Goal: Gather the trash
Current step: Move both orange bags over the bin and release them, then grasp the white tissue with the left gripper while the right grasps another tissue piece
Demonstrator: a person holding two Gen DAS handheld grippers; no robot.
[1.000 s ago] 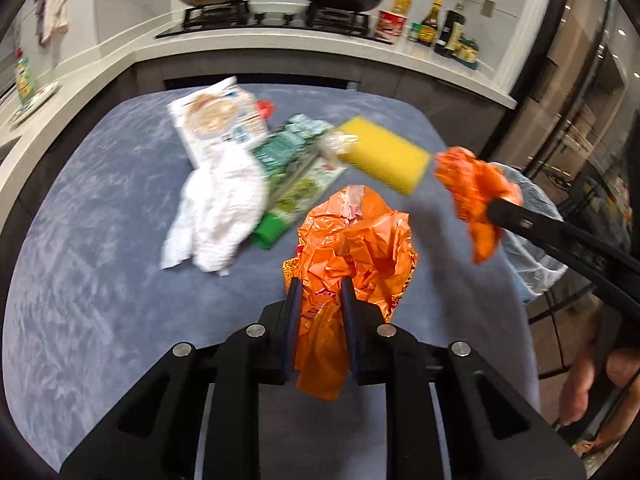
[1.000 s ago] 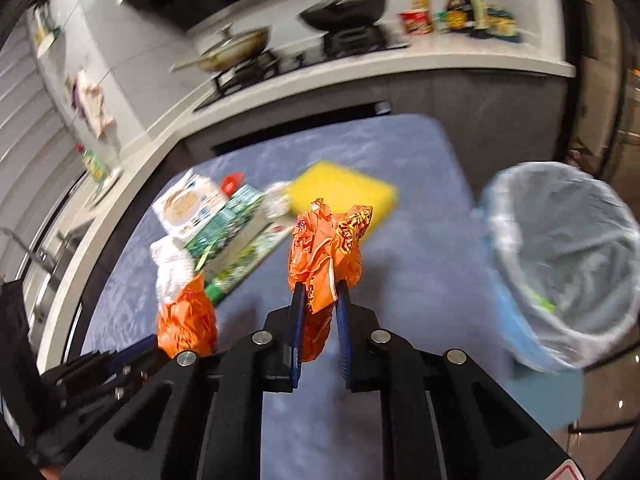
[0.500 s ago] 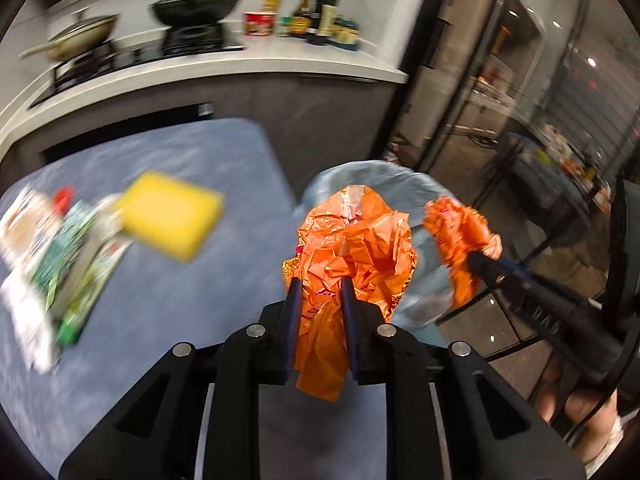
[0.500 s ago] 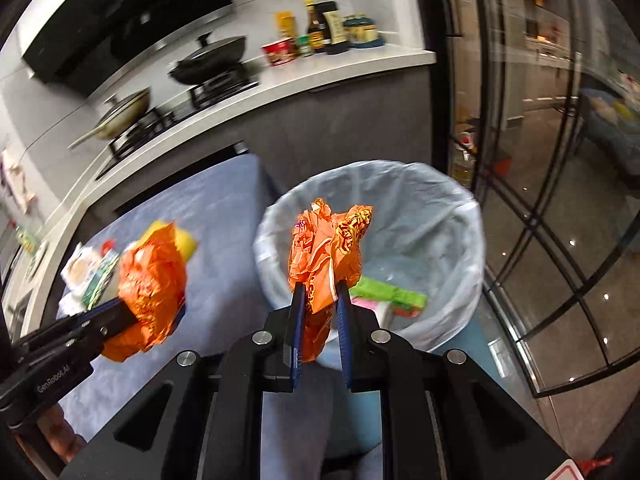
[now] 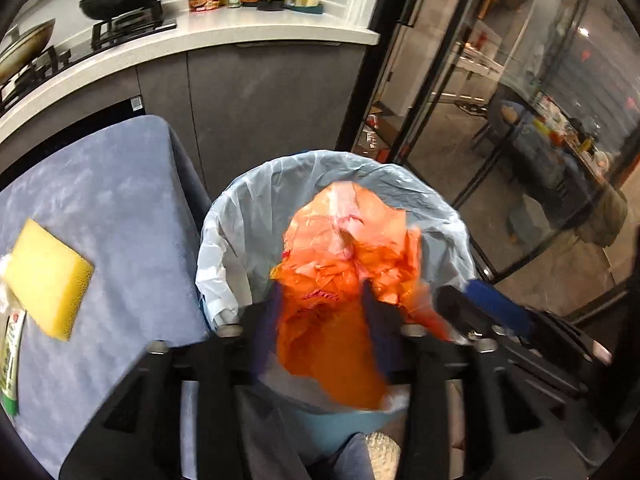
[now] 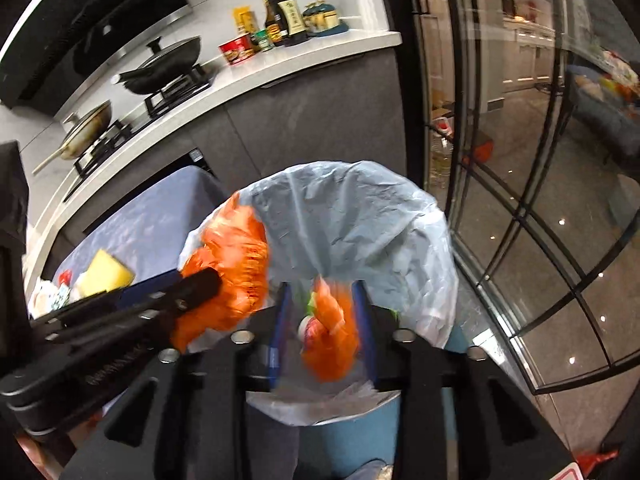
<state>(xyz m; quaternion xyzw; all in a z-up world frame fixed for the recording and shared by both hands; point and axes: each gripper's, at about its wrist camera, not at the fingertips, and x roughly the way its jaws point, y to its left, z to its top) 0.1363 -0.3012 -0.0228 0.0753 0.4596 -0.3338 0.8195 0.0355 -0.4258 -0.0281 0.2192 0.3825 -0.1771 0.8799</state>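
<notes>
Left wrist view first: the left tool (image 5: 324,312) is over the lined bin (image 5: 224,220), jaws opening, the big orange wrapper (image 5: 344,264) loose between them and blurred, slipping rather than pinched. Over on the right wrist view, the right tool (image 6: 324,316) is doing the same above the bin (image 6: 360,216), jaws opening around the smaller orange wrapper (image 6: 332,332), which looks free of both pads and is smeared with motion. Both pieces sit inside the bin's rim, the big one toward the side nearer the bench (image 5: 120,208), the small one nearer the middle.

Risk now, as I judge it: crumpled film is light and springy, so the big wrapper could cling to a pad or catch on the liner's edge and tip out bench-side. The two tools are close together over the bin, too, and a bump could flick either piece off course.

Orientation: the big wrapper runs long from the jaws up toward the bin's far rim; the small one hangs long axis roughly downward into the bin. A yellow sponge (image 5: 48,276) waits on the bench beside the bin.
</notes>
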